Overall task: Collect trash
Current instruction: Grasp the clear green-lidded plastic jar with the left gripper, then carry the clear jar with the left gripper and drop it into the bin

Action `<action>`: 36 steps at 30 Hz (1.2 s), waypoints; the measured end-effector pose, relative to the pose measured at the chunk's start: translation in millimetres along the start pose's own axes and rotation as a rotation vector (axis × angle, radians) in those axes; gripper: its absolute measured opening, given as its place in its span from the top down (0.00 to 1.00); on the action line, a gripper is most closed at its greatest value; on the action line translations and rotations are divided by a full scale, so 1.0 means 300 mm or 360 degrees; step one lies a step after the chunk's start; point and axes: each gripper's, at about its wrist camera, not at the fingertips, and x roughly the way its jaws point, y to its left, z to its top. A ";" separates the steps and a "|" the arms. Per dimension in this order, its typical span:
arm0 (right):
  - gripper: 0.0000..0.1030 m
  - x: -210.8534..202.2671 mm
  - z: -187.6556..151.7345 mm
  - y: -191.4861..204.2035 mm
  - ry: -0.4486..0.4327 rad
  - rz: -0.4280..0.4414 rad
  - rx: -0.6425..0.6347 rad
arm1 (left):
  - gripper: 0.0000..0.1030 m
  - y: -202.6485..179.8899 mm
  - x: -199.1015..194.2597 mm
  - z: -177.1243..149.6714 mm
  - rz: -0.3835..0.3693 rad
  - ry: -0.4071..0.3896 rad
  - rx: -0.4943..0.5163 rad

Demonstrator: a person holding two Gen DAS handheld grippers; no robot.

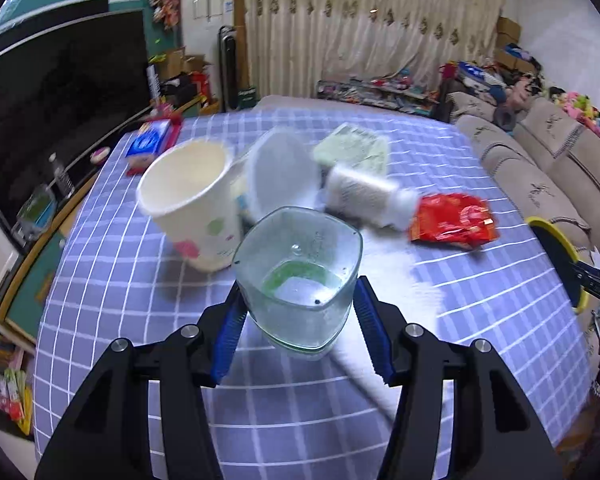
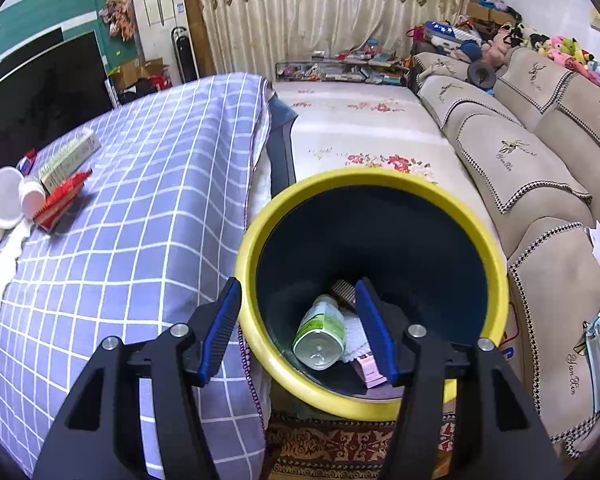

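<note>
Room: a living room with a pale curtain (image 1: pixel 360 32), a beige sofa (image 1: pixel 540 152) and a table under a lilac checked cloth (image 1: pixel 140 288).
Left wrist view, hard to make out: the paper cup (image 1: pixel 188 200), white lid (image 1: pixel 280 172) and white bottle (image 1: pixel 364 196) mid-table are blurred; the bin is cut off at the right edge.
Left wrist view, task thing: a clear squarish plastic cup (image 1: pixel 300 272) with green residue, gripped between the blue pads of the left gripper (image 1: pixel 300 320), above the table's near edge.
Red wrapper (image 1: pixel 452 220): toward the table's right edge.
Right wrist view: the right gripper (image 2: pixel 298 330) stands half wide, holding nothing, over the yellow-rimmed dark bin (image 2: pixel 380 180) just beside the table's edge.
Bin contents: a green-labelled bottle (image 2: pixel 320 332) and a pink box (image 2: pixel 368 372), partly hidden behind a finger.
</note>
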 end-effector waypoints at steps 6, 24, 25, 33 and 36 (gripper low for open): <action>0.45 -0.067 -0.006 -0.045 -0.0063 -0.0014 0.0034 | 0.48 -0.153 -0.052 0.065 -0.0155 -0.0059 0.0134; 0.43 -0.320 -0.116 -0.324 -0.0225 -0.0238 0.0268 | 0.48 -1.010 0.126 0.160 -0.0848 0.0103 0.0732; 0.43 -0.325 -0.123 -0.333 -0.0225 -0.0247 0.0278 | 0.48 -1.068 0.147 0.157 -0.0880 0.0129 0.0764; 0.43 -0.331 -0.170 -0.410 -0.0206 -0.0295 0.0369 | 0.48 -1.385 0.335 0.142 -0.0937 0.0297 0.0976; 0.43 -0.326 -0.177 -0.425 -0.0195 -0.0297 0.0383 | 0.48 -1.453 0.417 0.138 -0.0916 0.0390 0.0983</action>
